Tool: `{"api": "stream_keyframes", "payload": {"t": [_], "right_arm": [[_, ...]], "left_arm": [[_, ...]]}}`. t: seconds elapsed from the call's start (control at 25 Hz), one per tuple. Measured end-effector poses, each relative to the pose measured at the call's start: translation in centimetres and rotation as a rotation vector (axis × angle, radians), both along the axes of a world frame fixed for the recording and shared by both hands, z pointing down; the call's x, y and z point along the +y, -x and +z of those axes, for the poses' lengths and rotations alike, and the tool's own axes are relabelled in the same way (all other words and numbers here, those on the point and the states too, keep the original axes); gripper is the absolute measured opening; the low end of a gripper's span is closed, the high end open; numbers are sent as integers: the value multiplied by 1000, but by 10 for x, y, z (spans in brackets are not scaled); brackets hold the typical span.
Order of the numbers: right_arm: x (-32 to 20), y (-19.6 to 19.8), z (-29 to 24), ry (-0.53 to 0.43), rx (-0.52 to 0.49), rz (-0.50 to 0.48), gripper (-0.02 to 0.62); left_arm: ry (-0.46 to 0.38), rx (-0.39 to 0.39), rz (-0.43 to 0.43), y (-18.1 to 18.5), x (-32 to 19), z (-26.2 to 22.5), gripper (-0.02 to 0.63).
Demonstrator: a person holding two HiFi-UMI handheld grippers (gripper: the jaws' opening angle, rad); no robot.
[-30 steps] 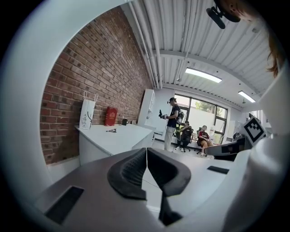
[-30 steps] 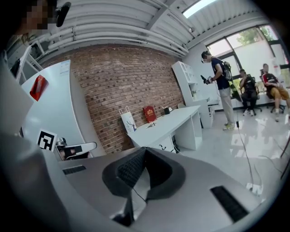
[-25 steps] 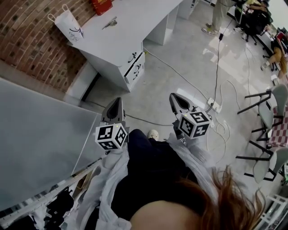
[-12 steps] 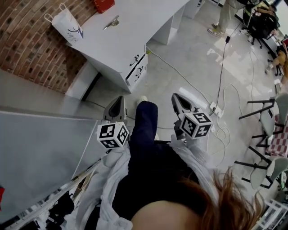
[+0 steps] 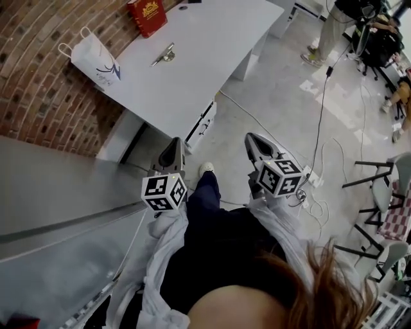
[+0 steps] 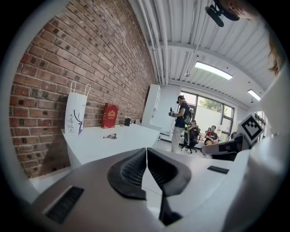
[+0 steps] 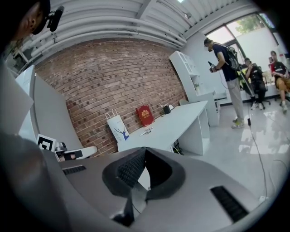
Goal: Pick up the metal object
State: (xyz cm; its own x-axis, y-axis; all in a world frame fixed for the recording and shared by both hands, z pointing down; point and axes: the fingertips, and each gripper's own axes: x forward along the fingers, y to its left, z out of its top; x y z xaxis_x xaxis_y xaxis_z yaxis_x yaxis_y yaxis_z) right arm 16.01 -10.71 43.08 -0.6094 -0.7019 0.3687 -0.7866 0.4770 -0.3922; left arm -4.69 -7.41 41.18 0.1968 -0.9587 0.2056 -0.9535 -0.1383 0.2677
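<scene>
A small metal object (image 5: 164, 54) lies on the white desk (image 5: 205, 58) ahead of me, also seen in the left gripper view (image 6: 110, 136) and the right gripper view (image 7: 146, 131). My left gripper (image 5: 174, 149) is held at waist height above the floor, well short of the desk, jaws shut and empty. My right gripper (image 5: 255, 142) hangs beside it at the same height, also shut with nothing between its pads. In both gripper views the ribbed pads (image 6: 136, 168) (image 7: 132, 168) meet at the tips.
A white paper bag (image 5: 93, 61) and a red box (image 5: 148, 16) stand on the desk by the brick wall (image 5: 38, 83). Drawers (image 5: 202, 125) sit under the desk. Cables and a power strip (image 5: 308, 177) lie on the floor; chairs (image 5: 385, 173) and people stand at right.
The desk has drawn nearer and lower in the head view as I step towards it. Both grippers keep their pose and stay shut.
</scene>
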Motion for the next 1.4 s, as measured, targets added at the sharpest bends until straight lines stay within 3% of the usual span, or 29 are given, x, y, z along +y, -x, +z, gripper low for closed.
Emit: {"api": "stream_keyframes", "payload": {"t": [0.32,0.64,1.08,1.4], "right_arm": [[-85,49,-2,-10,2,-51,6],[-134,86,1,-17,3,-60,6],[-159,125,17,94,-10,-147,6],[-219,161,35,219,-116,-216,6]], "left_arm": [[-16,6,-38,46,-78,-6,21],[-15,-2,-70,82,-118,6,21],[45,53,-146,111,-126,30,21],[70,48,-240,144,-173,40,21]]}}
